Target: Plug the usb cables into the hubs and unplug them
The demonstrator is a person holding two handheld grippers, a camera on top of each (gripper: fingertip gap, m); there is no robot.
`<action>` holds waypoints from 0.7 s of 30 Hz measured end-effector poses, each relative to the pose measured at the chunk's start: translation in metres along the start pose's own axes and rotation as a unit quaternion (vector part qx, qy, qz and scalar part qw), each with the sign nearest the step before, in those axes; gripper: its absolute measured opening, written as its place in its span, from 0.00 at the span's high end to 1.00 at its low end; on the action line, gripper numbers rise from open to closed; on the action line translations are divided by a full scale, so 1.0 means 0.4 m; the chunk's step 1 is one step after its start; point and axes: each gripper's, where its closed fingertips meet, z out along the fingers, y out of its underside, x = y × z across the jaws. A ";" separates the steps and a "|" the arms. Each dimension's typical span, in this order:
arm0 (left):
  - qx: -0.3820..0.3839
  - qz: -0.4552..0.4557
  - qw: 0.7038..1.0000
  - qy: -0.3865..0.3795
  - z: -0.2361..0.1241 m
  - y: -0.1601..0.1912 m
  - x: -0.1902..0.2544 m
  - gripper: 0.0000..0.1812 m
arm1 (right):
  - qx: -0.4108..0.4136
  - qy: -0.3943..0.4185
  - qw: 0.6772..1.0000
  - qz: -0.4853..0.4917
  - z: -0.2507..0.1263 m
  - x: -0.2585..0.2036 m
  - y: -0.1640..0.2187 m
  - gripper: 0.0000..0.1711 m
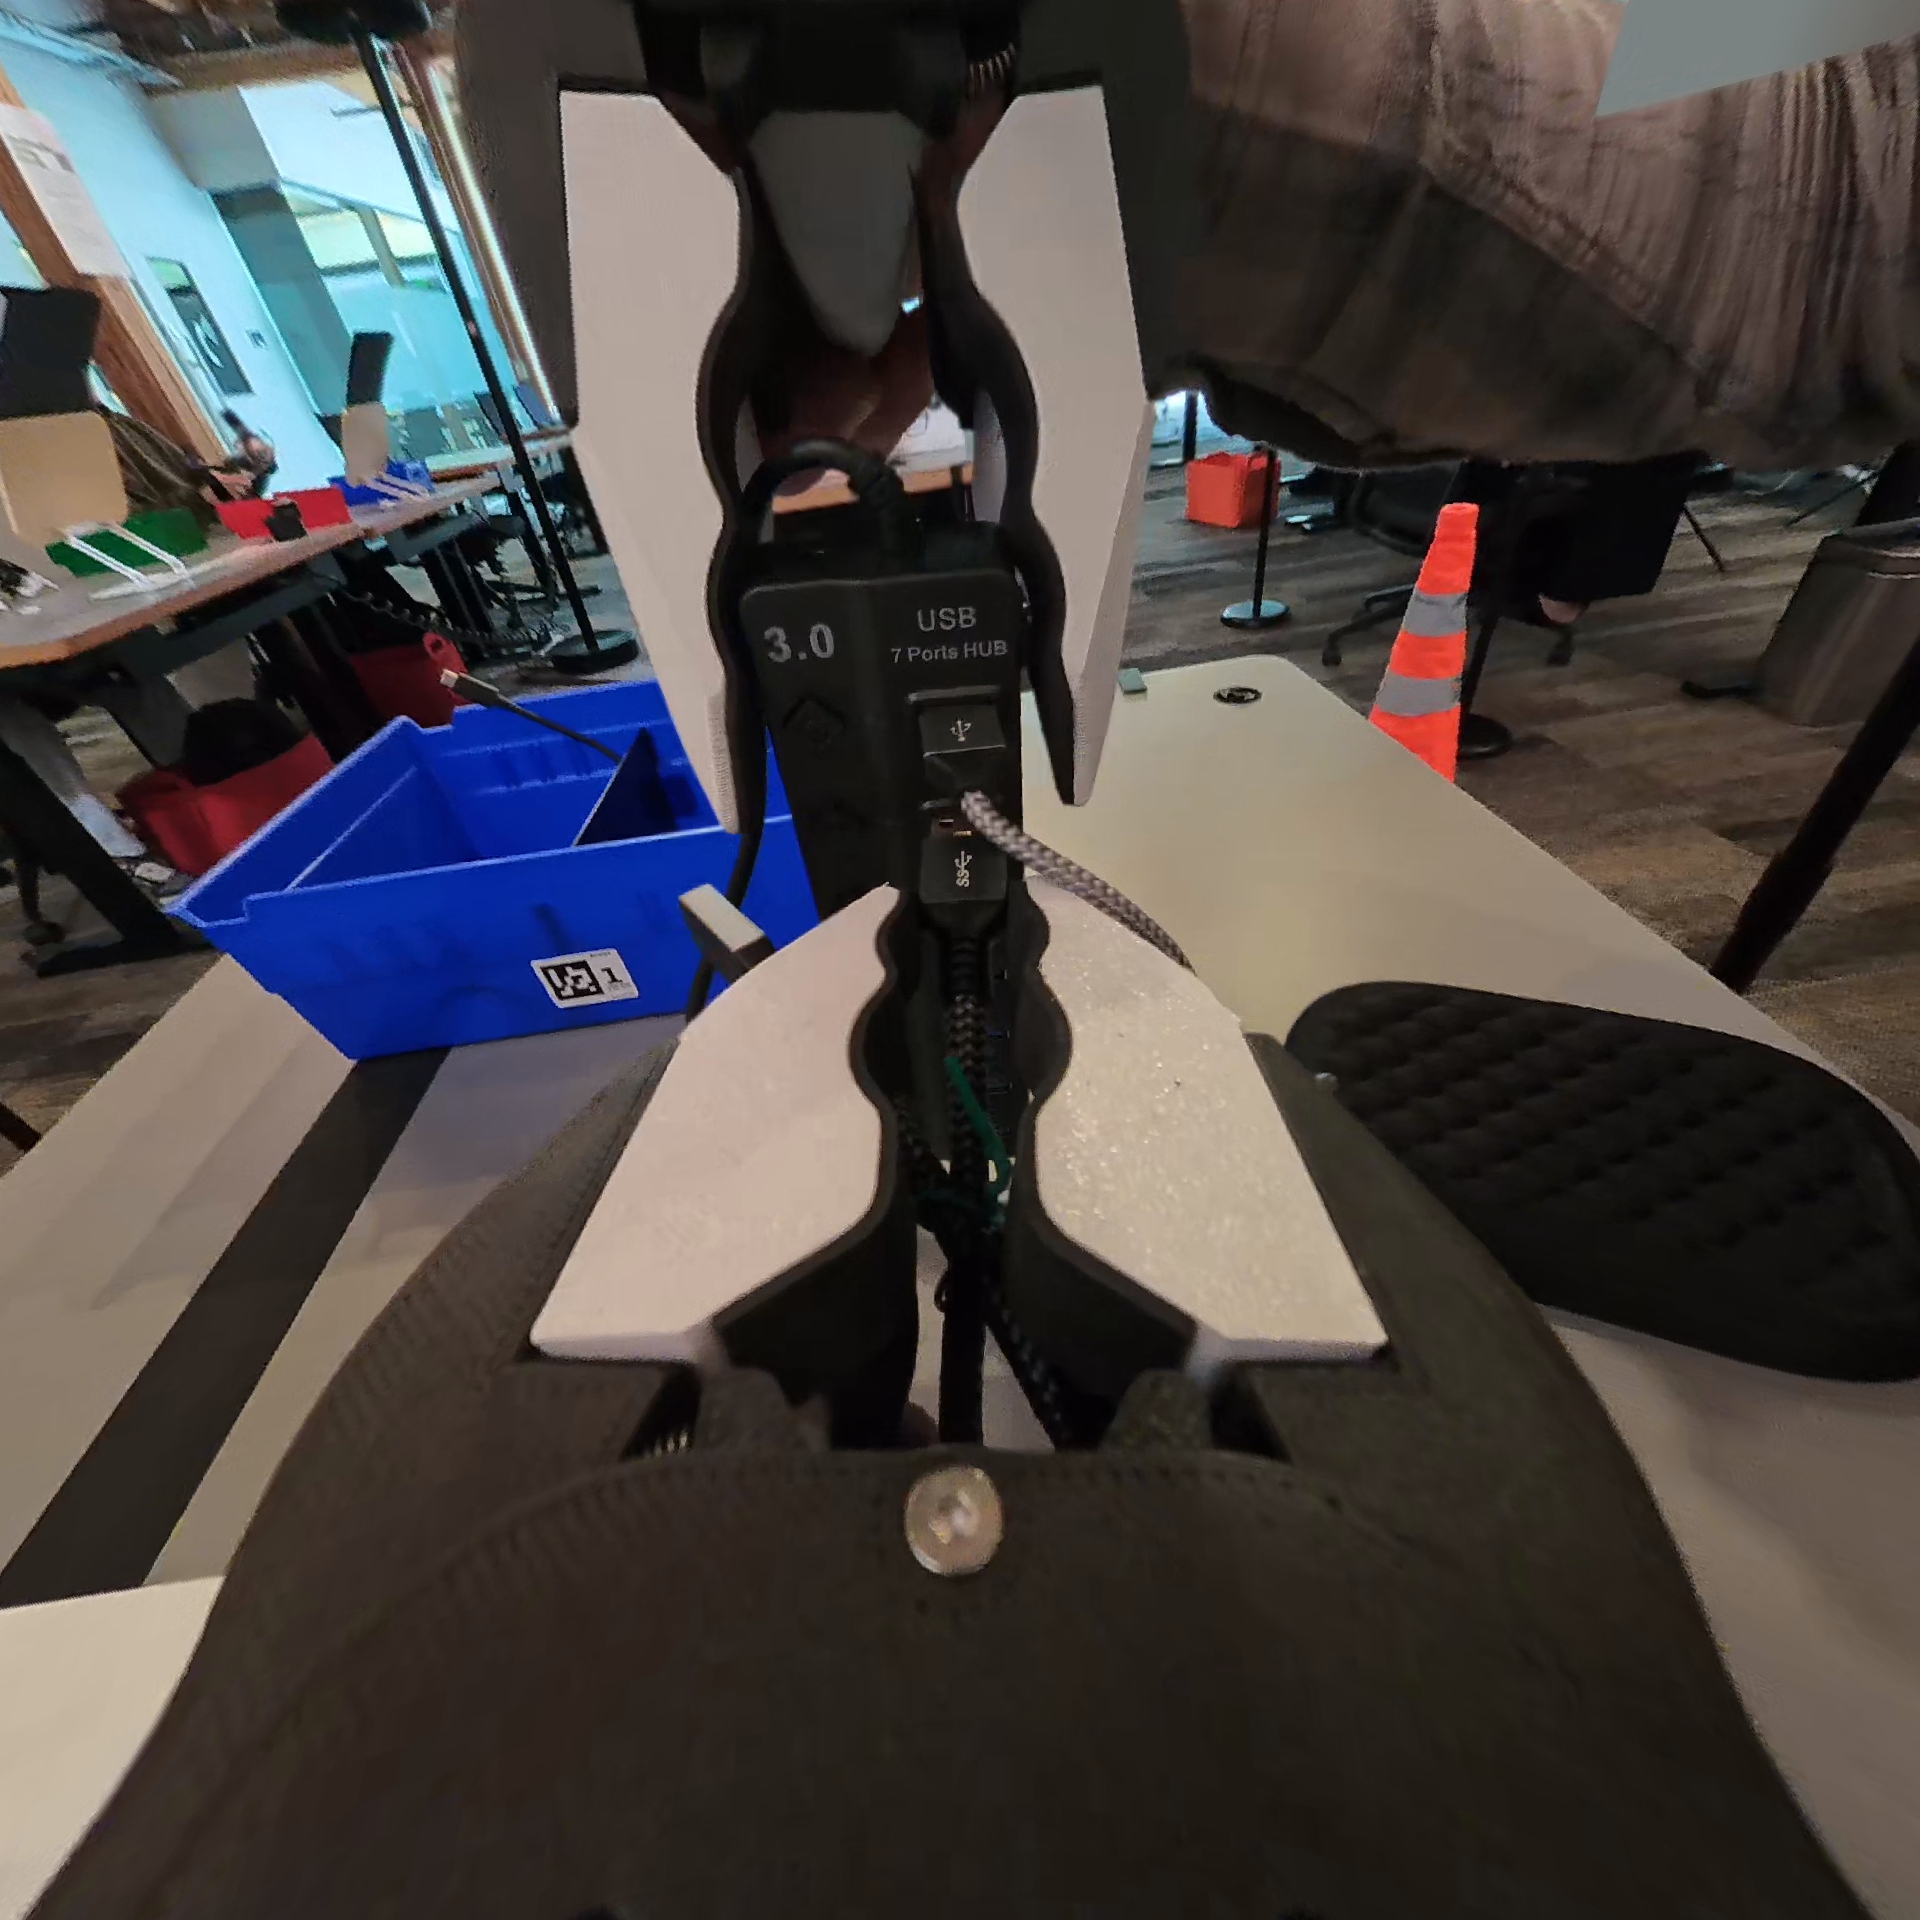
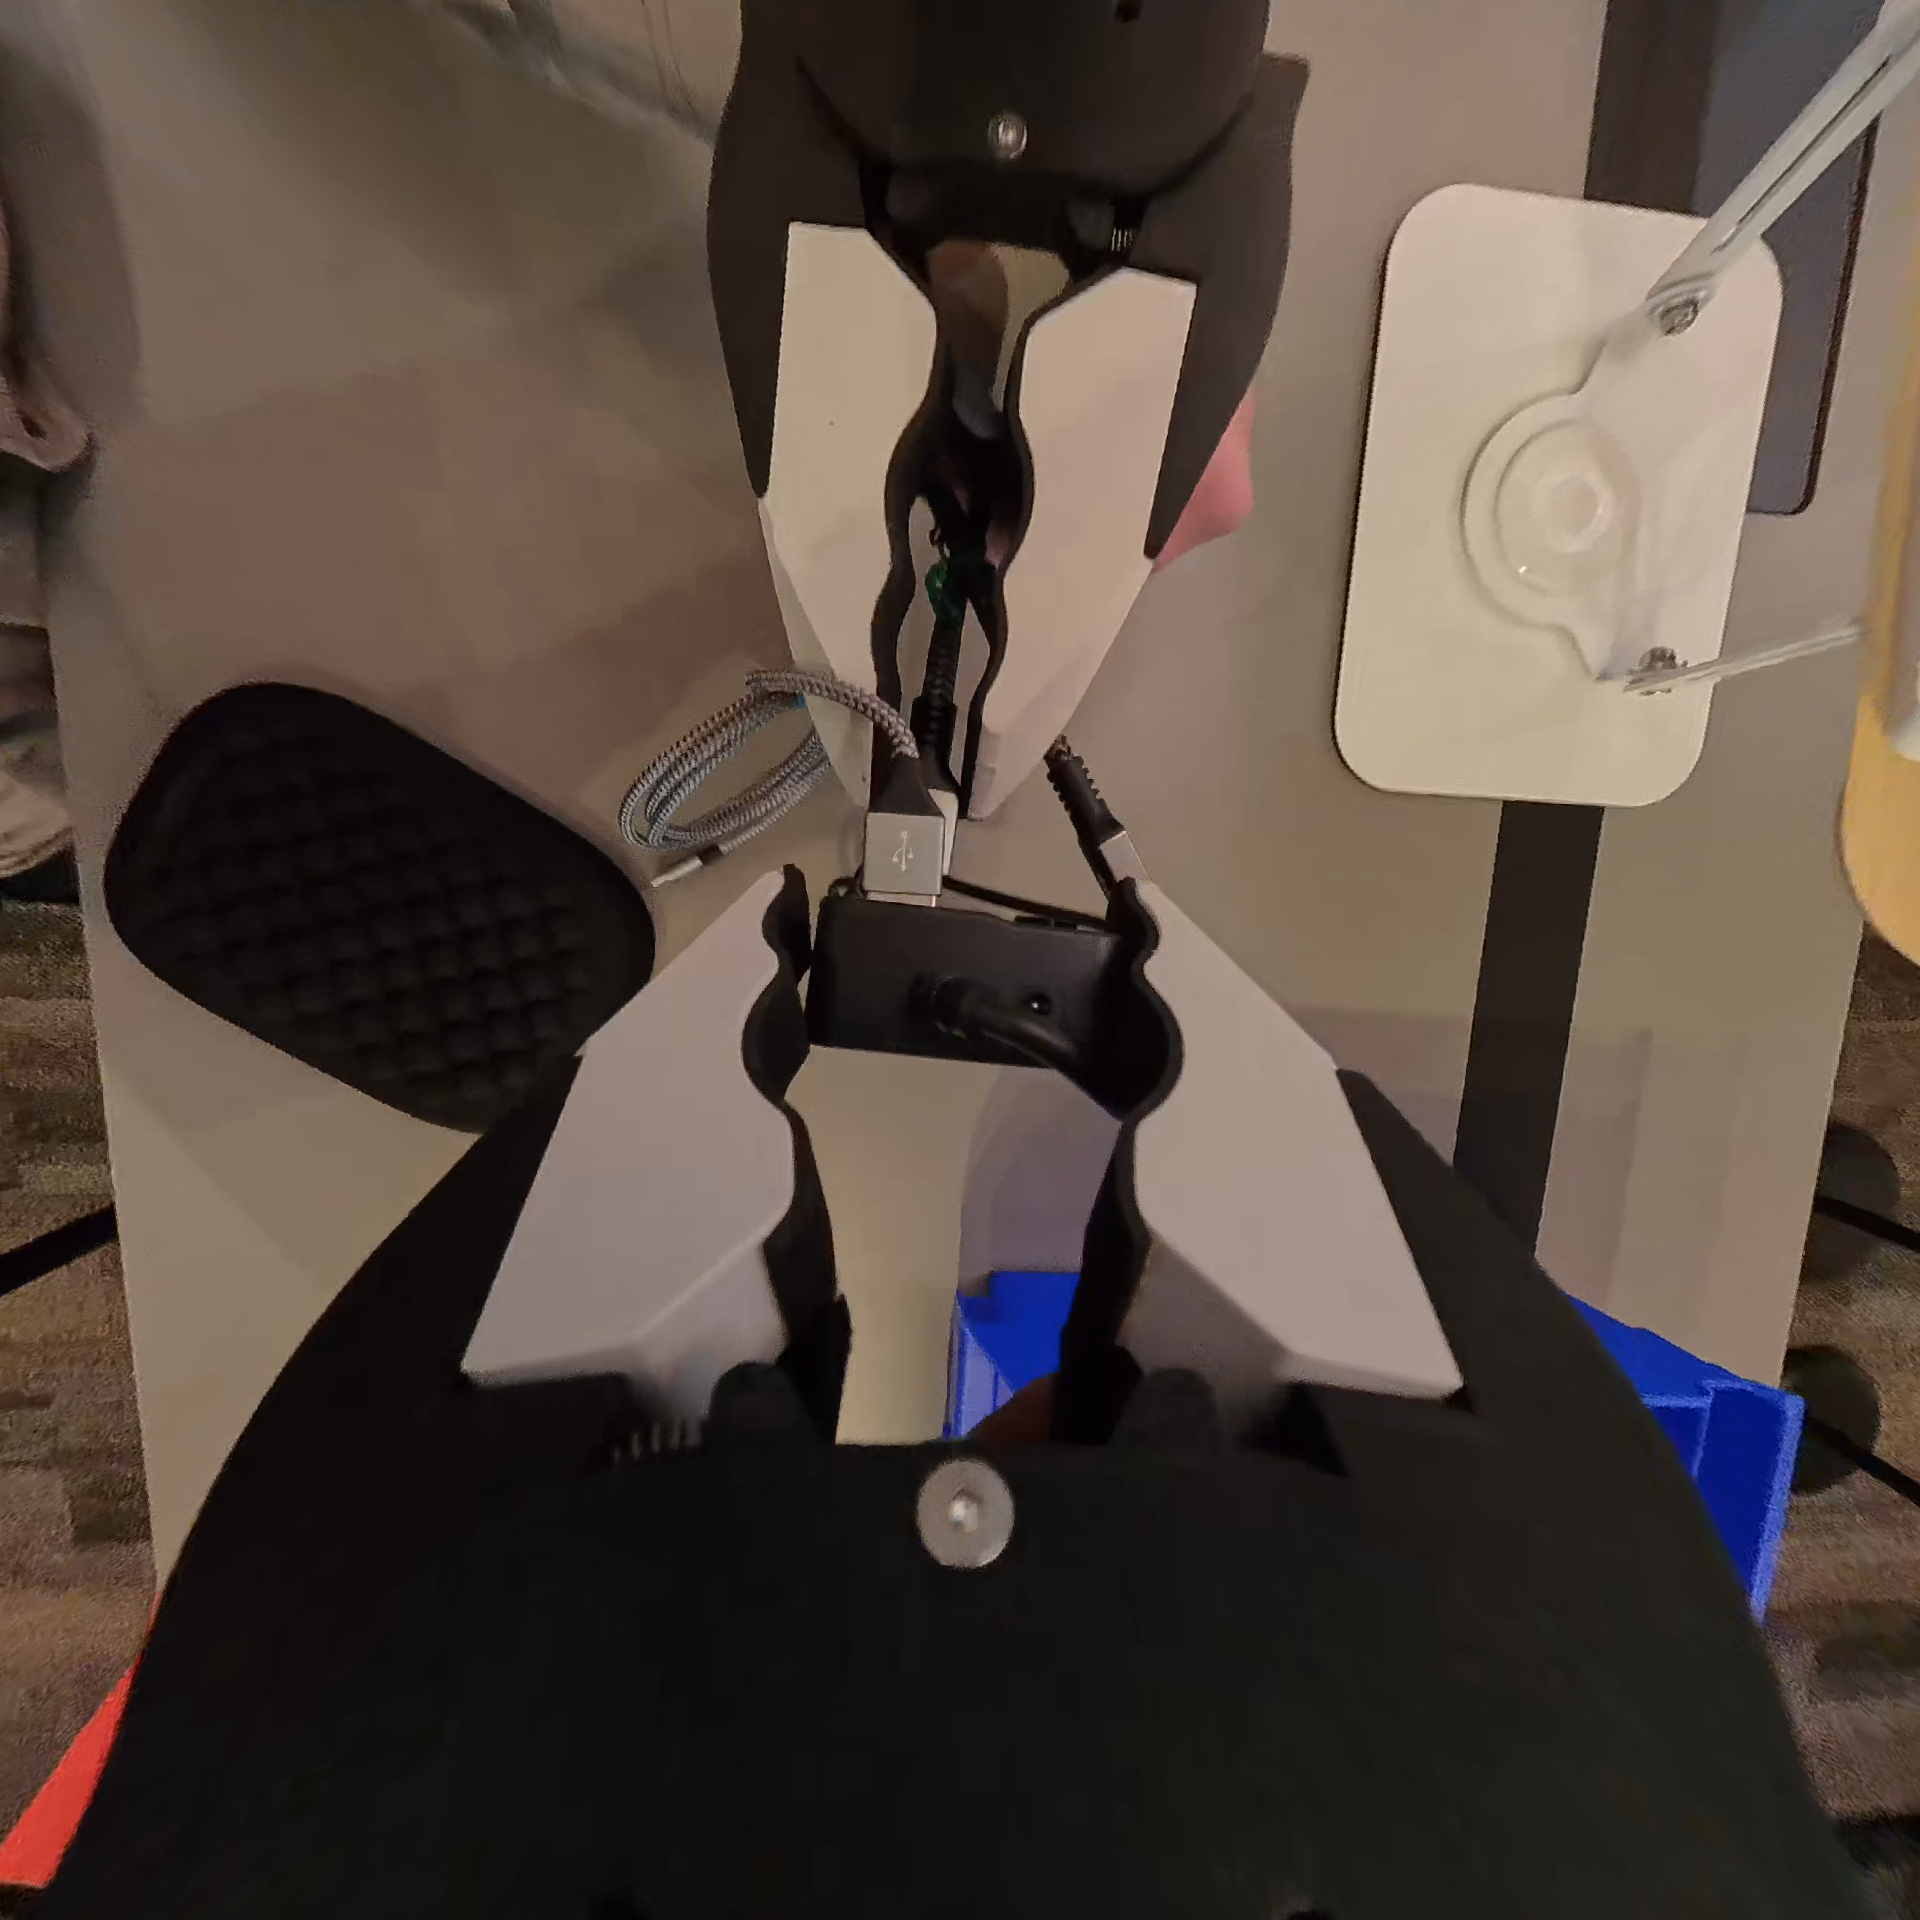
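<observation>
Two grippers [image 1: 961, 925] [image 2: 961, 940], one hub [image 1: 883, 665].

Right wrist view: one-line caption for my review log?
Right tongs clamp the black USB hub end-on while the left tongs hold a braided cable's plug at it, above the white table.

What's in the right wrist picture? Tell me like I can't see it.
The right tongs grip one end of a black USB hub over a pale table. Facing them, the left tongs pinch a black braided cable at the hub, beside a silver plug and a coiled grey cable.
</observation>
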 end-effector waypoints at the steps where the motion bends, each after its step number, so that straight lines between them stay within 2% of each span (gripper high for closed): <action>1: 0.005 0.002 1.000 0.000 0.000 -0.005 0.002 0.91 | 0.012 0.001 1.000 0.000 -0.005 -0.001 -0.009 0.67; 10: 0.043 0.035 0.998 -0.023 0.008 -0.051 0.013 0.91 | 0.047 0.011 0.999 -0.011 -0.049 -0.015 -0.040 0.67; 18: 0.002 0.055 0.998 -0.022 0.017 -0.045 0.025 0.91 | -0.129 0.033 0.990 -0.039 -0.034 -0.022 0.040 0.64; 21: -0.007 0.063 0.998 -0.018 0.022 -0.046 0.035 0.91 | -0.160 0.028 0.986 -0.038 -0.011 -0.031 0.054 0.64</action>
